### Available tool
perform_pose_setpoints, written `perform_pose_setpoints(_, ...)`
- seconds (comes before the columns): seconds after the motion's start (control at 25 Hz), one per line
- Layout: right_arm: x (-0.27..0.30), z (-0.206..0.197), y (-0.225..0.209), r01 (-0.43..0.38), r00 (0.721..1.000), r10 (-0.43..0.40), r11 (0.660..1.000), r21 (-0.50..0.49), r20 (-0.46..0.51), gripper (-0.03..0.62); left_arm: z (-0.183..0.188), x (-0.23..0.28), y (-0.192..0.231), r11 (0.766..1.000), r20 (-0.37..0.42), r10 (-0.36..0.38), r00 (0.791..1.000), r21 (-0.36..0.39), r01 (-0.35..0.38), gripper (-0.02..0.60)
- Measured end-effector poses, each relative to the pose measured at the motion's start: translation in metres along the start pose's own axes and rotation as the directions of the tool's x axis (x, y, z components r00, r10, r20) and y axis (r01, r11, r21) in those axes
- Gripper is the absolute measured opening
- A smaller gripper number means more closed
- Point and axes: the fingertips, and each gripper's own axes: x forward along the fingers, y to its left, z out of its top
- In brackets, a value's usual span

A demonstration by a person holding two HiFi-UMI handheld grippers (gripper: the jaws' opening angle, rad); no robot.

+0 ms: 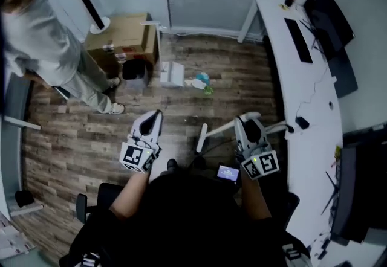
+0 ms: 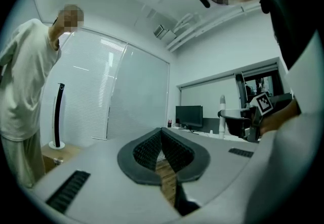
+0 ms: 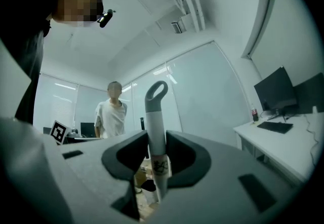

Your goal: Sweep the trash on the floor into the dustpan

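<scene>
The trash (image 1: 200,82), crumpled white paper with teal and green bits, lies on the wooden floor ahead of me. My right gripper (image 1: 247,119) is shut on a white handle (image 1: 211,131) that crosses it sideways. In the right gripper view the handle (image 3: 155,116) stands upright between the pads of the right gripper (image 3: 156,153) and ends in a grey loop. My left gripper (image 1: 155,117) is held level at the left, apart from the handle. In the left gripper view the left gripper (image 2: 162,139) has its jaws together with nothing between them. I cannot pick out a dustpan.
A cardboard box (image 1: 124,39), a black bin (image 1: 134,72) and a white boxy thing (image 1: 172,73) sit at the far side of the floor. A person in grey (image 1: 42,48) stands at the left. A white desk (image 1: 302,102) with a monitor and keyboard runs along the right.
</scene>
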Motion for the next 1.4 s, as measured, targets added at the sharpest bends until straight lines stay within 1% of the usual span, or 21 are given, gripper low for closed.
perform_pose_setpoints(0.08,-0.007,-0.004,-0.001,0.025,0.999,-0.025,1.000,0.011,-0.022,0.110,-0.009,-0.003,-0.005,1.000,-0.046,-0.022,0.999,-0.008,0.021,-0.005)
perform_pose_setpoints(0.16,-0.002,-0.002,0.003,0.031,0.999,-0.031,0.999,0.023,-0.017,0.110,-0.003,-0.005,-0.001,1.000,-0.063,-0.023,0.998,0.010,0.023,-0.005)
perform_pose_setpoints(0.28,0.015,0.006,0.002,-0.002,1.000,0.001,1.000,0.022,0.022,0.111,0.014,-0.004,0.011,0.999,-0.030,0.008,1.000,0.051,-0.006,-0.005)
perform_pose_setpoints(0.36,0.023,0.010,0.001,-0.019,0.999,0.019,1.000,0.018,0.037,0.112,0.019,-0.004,0.015,0.998,-0.019,0.027,0.999,0.064,-0.026,-0.005)
perform_pose_setpoints(0.48,0.029,0.016,-0.003,-0.033,0.998,0.033,0.999,0.012,0.048,0.112,0.025,0.000,0.019,0.997,-0.006,0.055,0.998,0.060,-0.055,-0.005)
perform_pose_setpoints(0.88,0.030,0.019,-0.040,-0.033,0.998,0.031,0.999,0.040,0.057,0.112,0.024,0.018,0.016,0.994,0.003,0.090,0.996,0.062,-0.090,-0.005)
perform_pose_setpoints(1.08,0.023,0.012,-0.051,-0.056,0.997,0.054,0.998,0.040,0.049,0.112,0.016,0.017,0.011,0.991,-0.005,0.111,0.994,0.072,-0.110,-0.005)
perform_pose_setpoints(1.24,0.034,0.013,-0.062,-0.078,0.995,0.075,0.996,0.037,0.059,0.112,0.017,0.021,0.017,0.987,0.004,0.143,0.990,0.074,-0.143,-0.005)
perform_pose_setpoints(1.4,0.040,0.011,-0.076,-0.050,0.997,0.048,0.998,0.028,0.054,0.112,0.019,0.026,0.024,0.983,-0.010,0.174,0.985,0.054,-0.173,-0.005)
